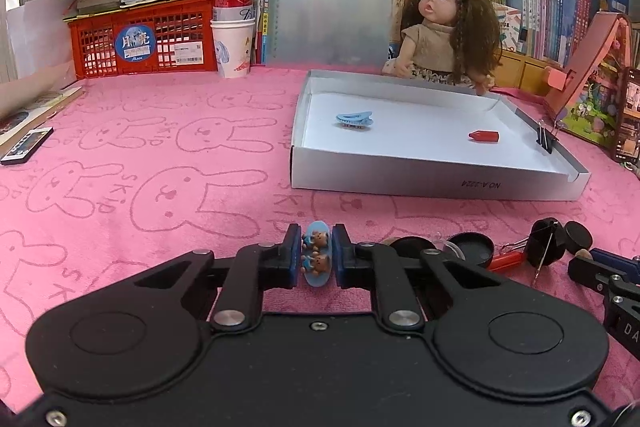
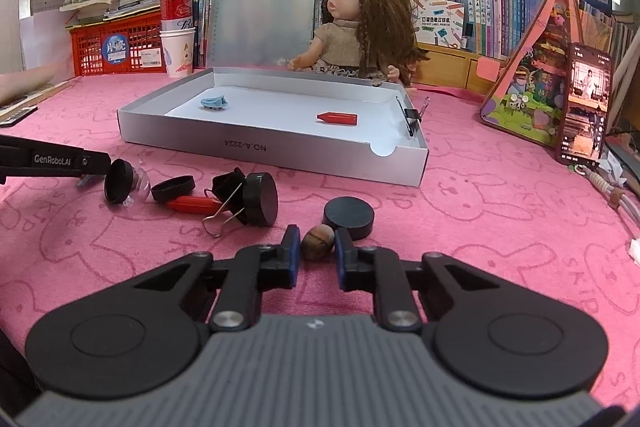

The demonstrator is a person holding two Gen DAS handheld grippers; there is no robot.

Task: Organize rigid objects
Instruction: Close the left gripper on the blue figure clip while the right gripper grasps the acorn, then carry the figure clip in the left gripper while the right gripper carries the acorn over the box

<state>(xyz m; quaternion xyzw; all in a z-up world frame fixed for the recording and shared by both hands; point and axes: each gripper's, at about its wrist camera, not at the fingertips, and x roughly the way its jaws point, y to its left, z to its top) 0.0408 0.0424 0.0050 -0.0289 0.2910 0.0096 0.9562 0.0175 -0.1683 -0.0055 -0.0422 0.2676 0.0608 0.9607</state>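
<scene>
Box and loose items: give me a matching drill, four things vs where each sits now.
1. blue hair clip
2. bear clip
3. brown nut
4. binder clip

A. between the right gripper fingers, on the cloth
B. between the left gripper fingers
C. on the box right wall
D. lying inside the box, far left

Pairs: 1-D, 2-B, 3-A, 4-C

The left gripper (image 1: 316,259) is held low with its fingers squeezed in close, while the right gripper (image 2: 317,255) is kept a little apart.
</scene>
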